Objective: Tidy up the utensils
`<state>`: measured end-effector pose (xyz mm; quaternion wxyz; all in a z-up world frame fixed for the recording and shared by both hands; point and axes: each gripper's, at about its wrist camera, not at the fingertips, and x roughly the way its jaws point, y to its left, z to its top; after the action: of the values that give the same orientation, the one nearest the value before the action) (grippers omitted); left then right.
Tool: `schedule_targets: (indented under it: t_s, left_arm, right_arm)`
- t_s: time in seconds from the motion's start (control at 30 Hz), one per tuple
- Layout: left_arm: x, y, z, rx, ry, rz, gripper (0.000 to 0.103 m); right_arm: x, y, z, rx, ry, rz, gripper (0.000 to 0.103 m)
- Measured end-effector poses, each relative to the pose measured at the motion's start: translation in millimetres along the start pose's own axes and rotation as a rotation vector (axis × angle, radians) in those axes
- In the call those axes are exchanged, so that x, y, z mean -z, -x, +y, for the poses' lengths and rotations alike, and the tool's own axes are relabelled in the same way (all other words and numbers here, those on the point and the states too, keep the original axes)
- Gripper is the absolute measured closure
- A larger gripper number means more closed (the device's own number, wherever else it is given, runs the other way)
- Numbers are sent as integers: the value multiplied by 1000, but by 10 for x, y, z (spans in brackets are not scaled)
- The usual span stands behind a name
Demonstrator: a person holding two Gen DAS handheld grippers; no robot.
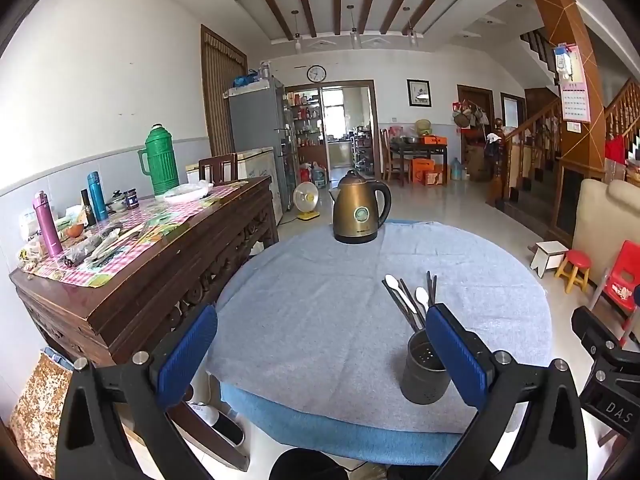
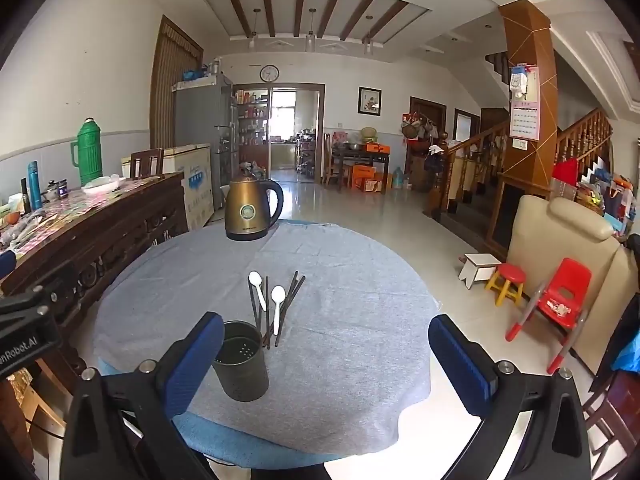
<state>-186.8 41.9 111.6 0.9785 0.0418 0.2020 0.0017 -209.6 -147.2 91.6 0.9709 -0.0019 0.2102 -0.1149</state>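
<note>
Both grippers hover over the near edge of the round, cloth-covered worktop (image 2: 340, 280), the left gripper (image 1: 322, 350) and right gripper (image 2: 326, 358) each with fingers wide apart and nothing between them. The holder (image 2: 240, 364) stands upright and empty. Spoons (image 2: 278, 306) and chopsticks (image 2: 290, 300) lie just behind it; a kettle (image 2: 250, 210) sits at the far edge.

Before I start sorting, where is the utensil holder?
In the right wrist view, the utensil holder stands upright left of centre on the round table, just before the loose utensils.
</note>
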Motion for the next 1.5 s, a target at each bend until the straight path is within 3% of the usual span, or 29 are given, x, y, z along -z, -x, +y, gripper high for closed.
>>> schedule_targets:
  t_s: [0.37,1.5]
  left_arm:
    - [23,42,-37,0,-5,-4,0]
    - [45,35,-98,10,-21,-3,0]
  right_arm:
    - [-3,62,-4,23,15,-42,0]
    - [-12,59,-3,28,0,-36,0]
